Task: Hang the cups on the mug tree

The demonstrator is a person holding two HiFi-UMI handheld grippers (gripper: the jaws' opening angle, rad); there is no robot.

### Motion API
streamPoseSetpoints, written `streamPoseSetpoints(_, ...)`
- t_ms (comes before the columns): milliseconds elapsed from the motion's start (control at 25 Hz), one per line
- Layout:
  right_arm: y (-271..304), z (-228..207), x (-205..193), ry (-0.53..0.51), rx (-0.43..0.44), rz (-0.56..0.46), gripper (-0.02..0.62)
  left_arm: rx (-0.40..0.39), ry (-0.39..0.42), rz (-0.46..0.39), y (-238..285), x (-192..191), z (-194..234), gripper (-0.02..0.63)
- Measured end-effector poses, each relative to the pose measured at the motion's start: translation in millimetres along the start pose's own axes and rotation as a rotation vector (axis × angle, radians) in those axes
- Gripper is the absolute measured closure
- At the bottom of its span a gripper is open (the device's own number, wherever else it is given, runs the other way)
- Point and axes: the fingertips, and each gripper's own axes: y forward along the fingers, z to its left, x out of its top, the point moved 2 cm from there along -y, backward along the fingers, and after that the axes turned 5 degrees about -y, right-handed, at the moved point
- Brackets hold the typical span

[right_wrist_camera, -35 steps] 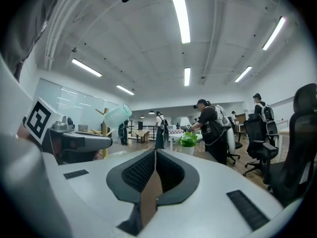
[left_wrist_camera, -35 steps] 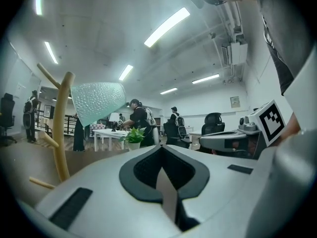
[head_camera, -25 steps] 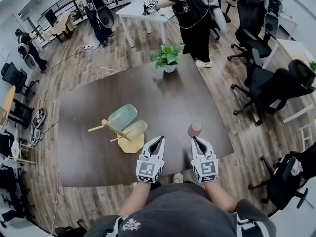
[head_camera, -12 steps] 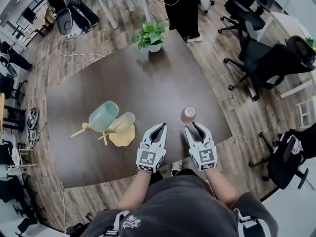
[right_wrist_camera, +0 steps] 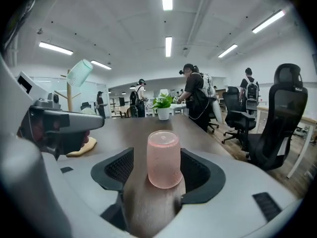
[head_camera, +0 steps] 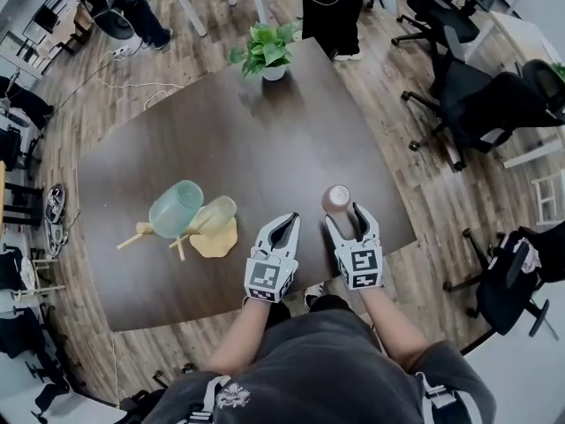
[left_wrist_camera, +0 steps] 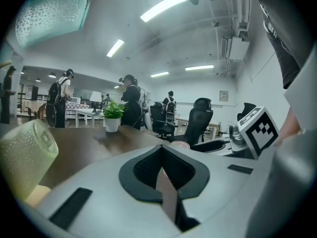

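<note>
A pink textured cup (head_camera: 335,199) stands on the dark table (head_camera: 265,140) near its front right edge. My right gripper (head_camera: 346,222) sits just behind it with its jaws opening; in the right gripper view the pink cup (right_wrist_camera: 163,155) stands between the spread pads (right_wrist_camera: 120,166) and neither pad touches it. My left gripper (head_camera: 284,226) is shut and empty beside it. The wooden mug tree (head_camera: 214,237) at the front left carries a green cup (head_camera: 175,208) and a yellow-green cup (head_camera: 214,213).
A potted plant (head_camera: 265,56) stands at the table's far edge. Black office chairs (head_camera: 494,104) crowd the right side, and a person (head_camera: 331,7) stands beyond the table. The table's front edge runs just under both grippers.
My right gripper's jaws have gone from shut to spread and have come forward around the pink cup. The left gripper stays shut. The head view has shifted a little.
</note>
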Motion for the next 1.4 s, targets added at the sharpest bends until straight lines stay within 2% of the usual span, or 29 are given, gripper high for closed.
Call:
streamPoseSetpoints(320,29.0,-14.6,-12.9,0.017,-0.014,0.058,0.262,0.036,-0.001,0.011,0.6,-2.2,12.8,0.601)
streamPoseSetpoints(640,42.4,-11.2,-14.5,-0.029,-0.016,0.081,0.282,0.051,-0.008,0.036,-7.5,-9.1,12.7,0.601)
streamPoseSetpoints(1120,14.6,0.7,14.3,-0.052,-0.004,-0.025,0.285,0.085,0.009,0.023,-40.5,2.1,8.4,0.601)
streamPoseSetpoints(1280,-3.0,11.7,35.2,-0.068,-0.018,-0.077,0.285,0.084,-0.033,-0.010,-54.0,12.7,8.8,0.601)
streamPoseSetpoints(1400,-17.8,26.2,49.7,-0.086,-0.021,-0.118,0.285,0.074,-0.034,-0.032,-64.8,22.3,7.5,0.601)
